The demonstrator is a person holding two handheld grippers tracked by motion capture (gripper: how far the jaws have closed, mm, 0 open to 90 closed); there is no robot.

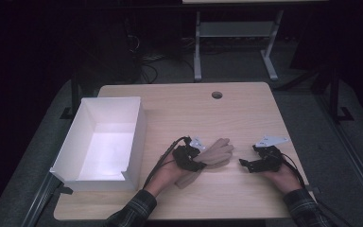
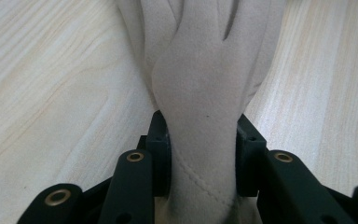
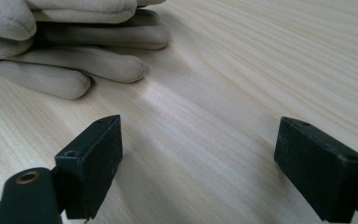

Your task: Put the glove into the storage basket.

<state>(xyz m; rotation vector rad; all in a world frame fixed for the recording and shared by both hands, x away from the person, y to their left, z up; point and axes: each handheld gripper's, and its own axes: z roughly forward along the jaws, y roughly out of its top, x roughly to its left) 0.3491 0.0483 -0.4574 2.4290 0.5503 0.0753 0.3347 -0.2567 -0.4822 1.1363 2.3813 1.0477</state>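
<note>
Beige glove (image 1: 216, 152) flat on table (image 1: 246, 109), near centre, fingers fanned toward 1 o'clock, cuff toward 7. Left gripper (image 1: 199, 160) clamped on glove wrist, pads pressing both sides in the left gripper view (image 2: 204, 116), fabric bunched between them. Right gripper (image 1: 244, 163) at 3 o'clock of glove, just beside it, spread wide, nothing between, resting low over bare wood; fingertips of glove (image 3: 70, 56) at 10 o'clock in the right gripper view. Handling call: soft suede-like cloth, light, limp, no stiffness, so likely to droop and fold from any single pinch point. Not fragile, not slippery; nap should give decent friction against pads. Wrist grip looks sound: narrowest section, stitched seam there adds a bit of body. Fingers probably dangle and swing on lift, could snag on a box wall. Looks like two layers stacked or a pair overlapped, cannot tell for sure; lower layer may slide off if only the top is caught. Second pinch at fingertips with right gripper would keep it spread if needed. White box (image 1: 134, 137) at 9 o'clock of glove, well apart, open top, low notch in near wall, inside bare. Round grommet hole (image 1: 216, 95) at 12 o'clock on table, far edge. Plaid sleeves at bottom edge.
</note>
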